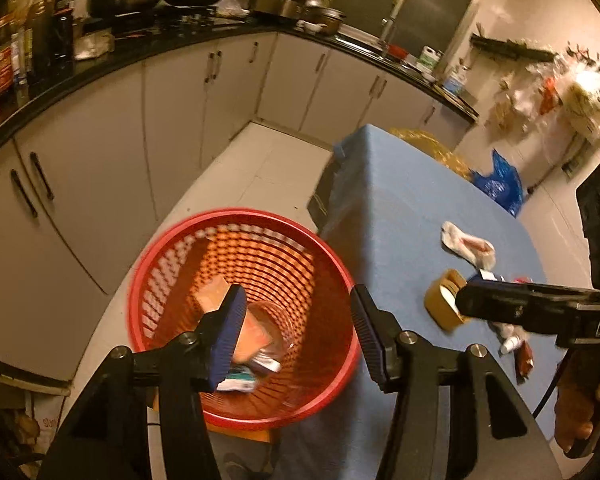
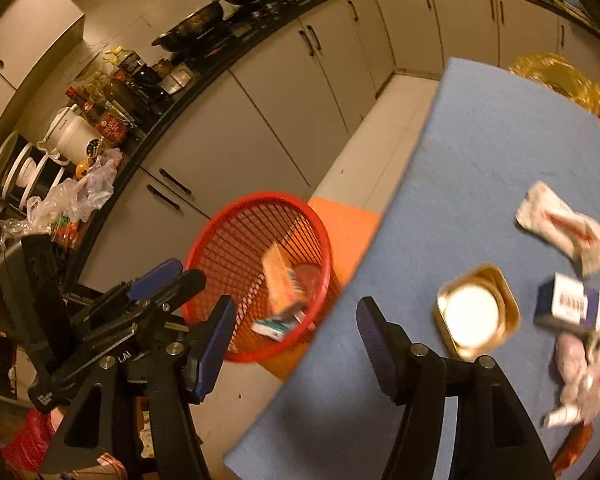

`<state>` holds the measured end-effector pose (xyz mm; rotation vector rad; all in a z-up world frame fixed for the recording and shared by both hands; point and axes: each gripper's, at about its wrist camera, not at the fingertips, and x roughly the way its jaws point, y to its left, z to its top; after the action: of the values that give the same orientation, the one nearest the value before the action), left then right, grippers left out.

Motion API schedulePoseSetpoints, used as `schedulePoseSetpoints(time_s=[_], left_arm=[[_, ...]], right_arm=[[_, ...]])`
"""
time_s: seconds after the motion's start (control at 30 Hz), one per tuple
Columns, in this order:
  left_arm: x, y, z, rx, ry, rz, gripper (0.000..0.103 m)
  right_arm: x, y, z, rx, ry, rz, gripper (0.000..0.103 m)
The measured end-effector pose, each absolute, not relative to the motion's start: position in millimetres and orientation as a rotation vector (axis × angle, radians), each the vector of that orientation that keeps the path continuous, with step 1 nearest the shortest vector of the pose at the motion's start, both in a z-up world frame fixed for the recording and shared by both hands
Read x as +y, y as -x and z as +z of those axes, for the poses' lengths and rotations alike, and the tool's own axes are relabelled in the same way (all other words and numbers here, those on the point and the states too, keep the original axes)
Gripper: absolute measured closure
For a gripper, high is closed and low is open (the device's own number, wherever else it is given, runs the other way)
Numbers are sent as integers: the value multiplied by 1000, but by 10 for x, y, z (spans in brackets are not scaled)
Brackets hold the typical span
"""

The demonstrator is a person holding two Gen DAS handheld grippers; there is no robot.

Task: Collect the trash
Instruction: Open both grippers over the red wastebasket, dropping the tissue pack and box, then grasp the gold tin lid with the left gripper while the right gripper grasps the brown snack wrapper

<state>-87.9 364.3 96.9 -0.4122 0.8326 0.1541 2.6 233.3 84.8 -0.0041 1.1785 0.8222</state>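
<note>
I count one red basket (image 2: 220, 236) beside my desk (image 2: 440, 160), and on the desk one gold tin (image 2: 476, 314), one blue-and-white box (image 2: 568, 306) and one crumpled white wrapper (image 2: 562, 226).

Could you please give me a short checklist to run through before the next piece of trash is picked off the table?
1. Left gripper free of load: ok, jaws apart, nothing between them, over the red basket.
2. Right gripper free of load: ok, jaws apart and empty.
3. Basket has room: ok, only a few packets at its bottom.
4. Trash left on the blue table: ok, gold tin, blue-and-white box and crumpled white wrapper remain.
5. Right gripper lined up on an item: not ok, it points at the table edge, beside the tin.
6. Tin's contents: cannot tell, glare.
</note>
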Motion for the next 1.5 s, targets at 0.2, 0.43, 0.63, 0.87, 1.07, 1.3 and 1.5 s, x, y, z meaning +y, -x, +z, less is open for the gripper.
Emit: schedulePoseSetpoints(time_s=[0.2, 0.43, 0.63, 0.87, 1.07, 1.3, 1.5], left_arm=[[3276, 821, 930, 866, 384, 101, 51], [2835, 683, 918, 891, 354, 37, 51], [2436, 408, 867, 936, 328, -13, 50], [2166, -40, 639, 1039, 347, -11, 50], [2041, -393, 429, 1097, 308, 34, 50], [1854, -620, 230, 1127, 197, 69, 50], [1742, -627, 223, 1110, 102, 60, 69]], right_arm=[[1853, 100, 739, 1206, -39, 787, 36], [1229, 196, 713, 1208, -86, 717, 37], [669, 231, 781, 1193, -129, 641, 39], [-10, 220, 836, 1174, -186, 521, 40], [-584, 176, 752, 1184, -249, 381, 40], [-806, 113, 553, 1224, -238, 306, 40], [-711, 43, 415, 1246, -181, 289, 40]])
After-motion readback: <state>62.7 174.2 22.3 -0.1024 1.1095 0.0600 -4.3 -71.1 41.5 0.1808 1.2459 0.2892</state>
